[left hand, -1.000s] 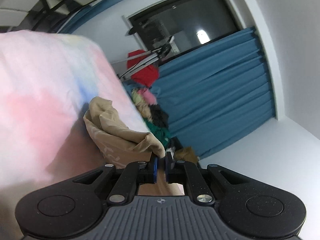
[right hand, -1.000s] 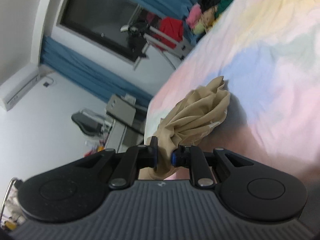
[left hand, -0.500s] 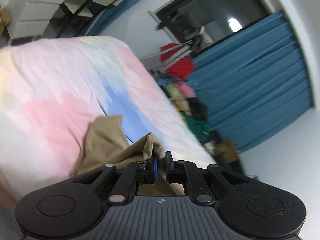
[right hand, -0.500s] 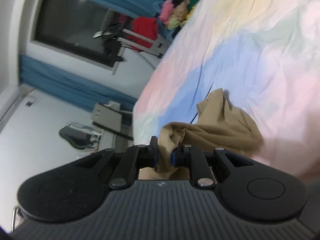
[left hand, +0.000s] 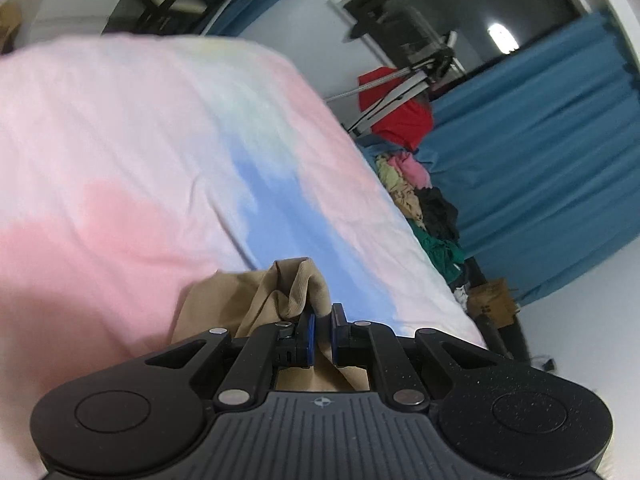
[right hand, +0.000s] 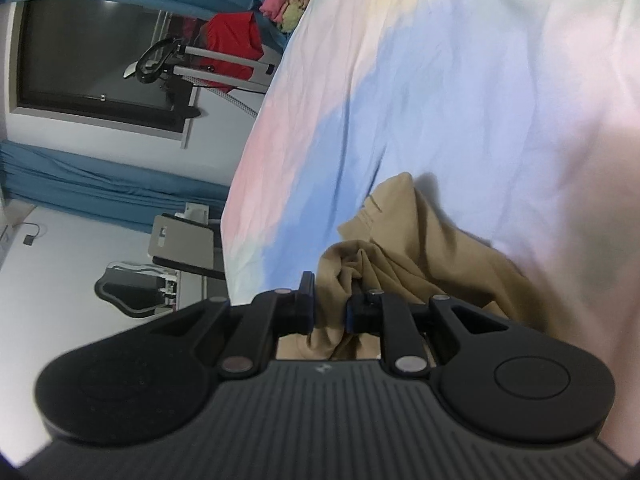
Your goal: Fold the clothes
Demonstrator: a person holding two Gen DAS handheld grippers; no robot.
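Left wrist view shows the left hand-held gripper (left hand: 321, 334) clenched on a bunched ridge of a tan garment (left hand: 280, 296), its blue-padded fingertips (left hand: 308, 336) pinching soft, finely ribbed cloth that rises in a crumpled peak just ahead of them. The rest of the garment drops below and to the left of the fingers, onto a bed (left hand: 120, 168) covered by a sheet with washed pink, blue and pale yellow patches, lightly wrinkled. Only this view takes in the heap of mixed clothes (left hand: 420, 208) far ahead to the right, at the bed's far corner, in front of pleated blue curtains (left hand: 540, 160). Right wrist view gives the right hand-held gripper (right hand: 330, 306) grasping another fold of the same tan garment (right hand: 420, 248), and shows more of it: a broad, slack spread lying on the sheet ahead and to the right of the fingers, with a stitched hem edge standing up at its far end. Far to the left of this gripper stands a dark window (right hand: 88, 52) beside a red cloth (right hand: 234, 44) hung on a metal rack.
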